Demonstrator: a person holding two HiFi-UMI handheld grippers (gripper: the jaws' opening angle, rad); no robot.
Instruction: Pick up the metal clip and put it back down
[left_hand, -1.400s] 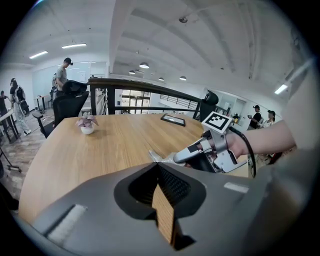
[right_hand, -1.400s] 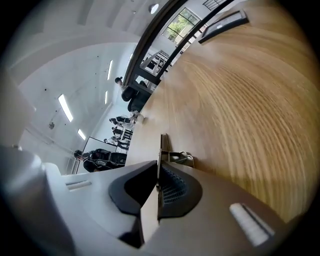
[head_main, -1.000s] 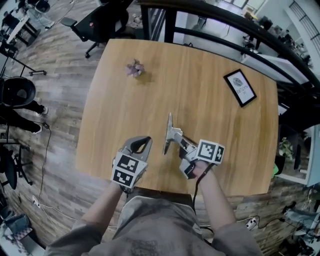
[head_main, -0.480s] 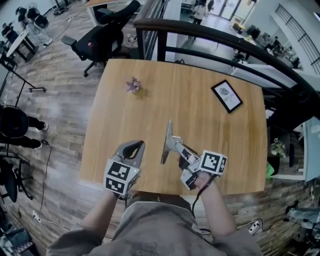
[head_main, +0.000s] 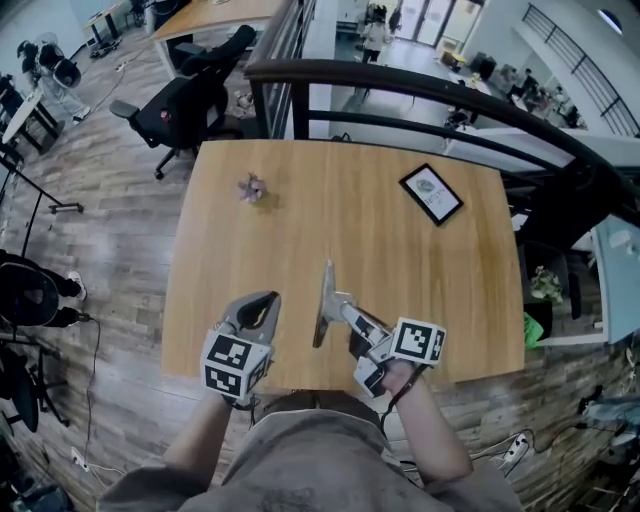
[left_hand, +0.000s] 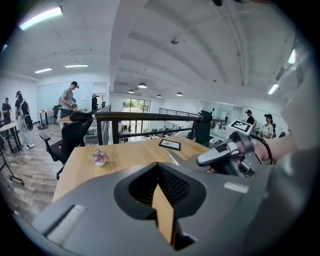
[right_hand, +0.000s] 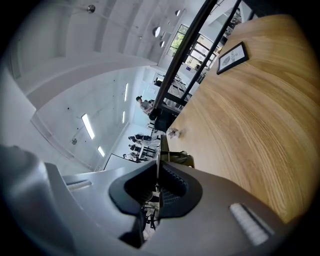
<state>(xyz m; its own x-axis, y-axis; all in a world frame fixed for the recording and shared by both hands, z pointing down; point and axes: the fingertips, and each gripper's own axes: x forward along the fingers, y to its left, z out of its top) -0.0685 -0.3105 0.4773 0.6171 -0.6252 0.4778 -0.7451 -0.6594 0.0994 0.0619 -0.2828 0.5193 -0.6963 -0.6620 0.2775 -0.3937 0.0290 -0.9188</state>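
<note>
Two grey hand-held grippers hang over the near edge of the light wooden table (head_main: 400, 265), right in front of the person's body. The right gripper (head_main: 345, 310) has its fingers pressed together on the long, thin silver metal clip (head_main: 322, 300). It pinches the strip about midway, so both ends stick out past the jaws. In the right gripper view the strip shows edge-on, rising from the slit between the pads. The metal clip is up off the tabletop. The left gripper (head_main: 268, 300) is just beside it, not touching the clip. Its fingertips meet with nothing between them. Farther back on the table sit a small purple potted plant (head_main: 250, 187) and a black-framed picture (head_main: 431, 193), well apart.
</note>
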